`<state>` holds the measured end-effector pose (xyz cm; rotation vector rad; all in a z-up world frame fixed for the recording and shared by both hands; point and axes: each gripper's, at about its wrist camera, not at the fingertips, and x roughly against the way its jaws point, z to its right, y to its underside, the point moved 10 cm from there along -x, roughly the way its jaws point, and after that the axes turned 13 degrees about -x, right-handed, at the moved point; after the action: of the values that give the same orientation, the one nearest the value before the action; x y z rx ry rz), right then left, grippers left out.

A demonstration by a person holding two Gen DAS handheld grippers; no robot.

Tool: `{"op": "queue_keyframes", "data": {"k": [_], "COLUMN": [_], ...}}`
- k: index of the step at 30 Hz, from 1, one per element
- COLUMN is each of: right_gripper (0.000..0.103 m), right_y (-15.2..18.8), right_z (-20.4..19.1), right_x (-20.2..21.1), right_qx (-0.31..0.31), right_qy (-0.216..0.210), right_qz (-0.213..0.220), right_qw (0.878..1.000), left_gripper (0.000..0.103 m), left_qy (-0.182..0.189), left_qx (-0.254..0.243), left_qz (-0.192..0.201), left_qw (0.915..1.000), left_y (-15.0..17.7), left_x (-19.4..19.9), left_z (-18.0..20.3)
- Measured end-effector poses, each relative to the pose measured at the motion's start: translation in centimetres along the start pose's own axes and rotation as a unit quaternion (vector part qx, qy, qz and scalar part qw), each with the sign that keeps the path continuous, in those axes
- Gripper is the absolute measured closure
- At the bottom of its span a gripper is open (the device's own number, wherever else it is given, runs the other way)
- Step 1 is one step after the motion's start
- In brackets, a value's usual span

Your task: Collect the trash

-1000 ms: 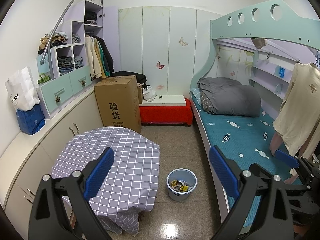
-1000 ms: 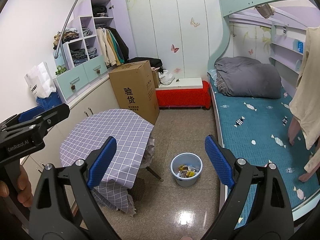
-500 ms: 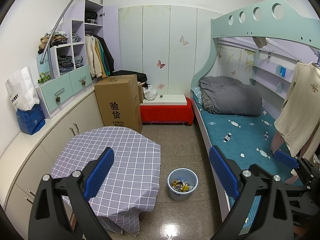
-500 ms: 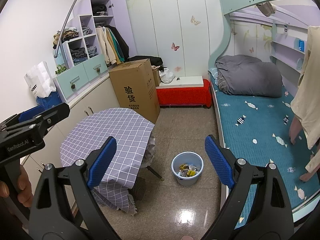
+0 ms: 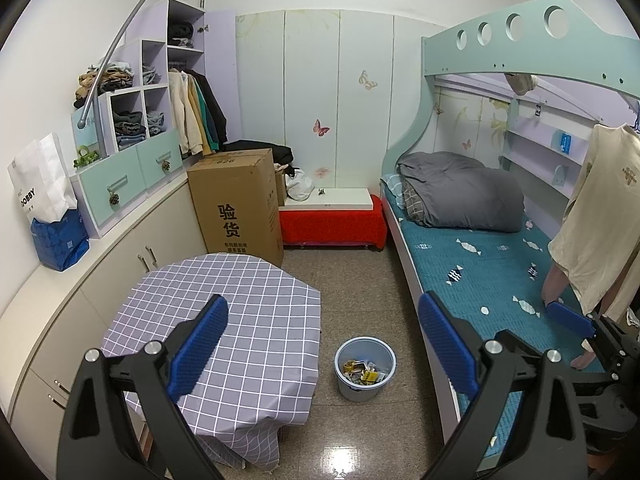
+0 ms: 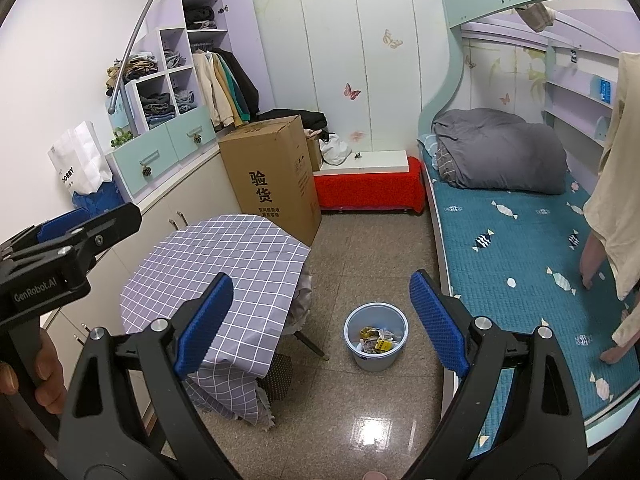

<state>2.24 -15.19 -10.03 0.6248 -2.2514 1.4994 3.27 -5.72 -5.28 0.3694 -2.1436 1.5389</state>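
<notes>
A small pale blue bin stands on the floor between the table and the bed, holding yellow and white wrappers. My left gripper is held high above the floor, open, nothing between its blue pads. My right gripper is also open and empty, high above the bin. The left gripper shows at the left edge of the right wrist view, gripped by a hand. The right gripper's blue tip shows at the right of the left wrist view.
A table with a purple checked cloth stands left of the bin. A bunk bed with a teal mattress and grey duvet runs along the right. A tall cardboard box, a red-covered bench and cabinets line the back and left.
Both views have drifted very slightly; the bin sits a touch further right and lower in each. Both grippers stay open and empty.
</notes>
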Motion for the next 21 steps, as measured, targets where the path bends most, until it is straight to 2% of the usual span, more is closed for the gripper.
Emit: {"op": "queue_keyframes", "data": {"k": [21], "right_gripper": [0.015], "right_y": [0.4], "right_z": [-0.3], "right_x": [-0.6], "right_qx": [-0.002], "right_qy": [0.001], "right_qz": [-0.003], "right_qw": [1.0], "left_gripper": [0.009], "left_qy": [0.002], "left_qx": [-0.002], "left_qz": [-0.004], "left_qw": [1.0], "left_y": [0.2], "left_x": [-1.1], "left_z": [-0.4]}}
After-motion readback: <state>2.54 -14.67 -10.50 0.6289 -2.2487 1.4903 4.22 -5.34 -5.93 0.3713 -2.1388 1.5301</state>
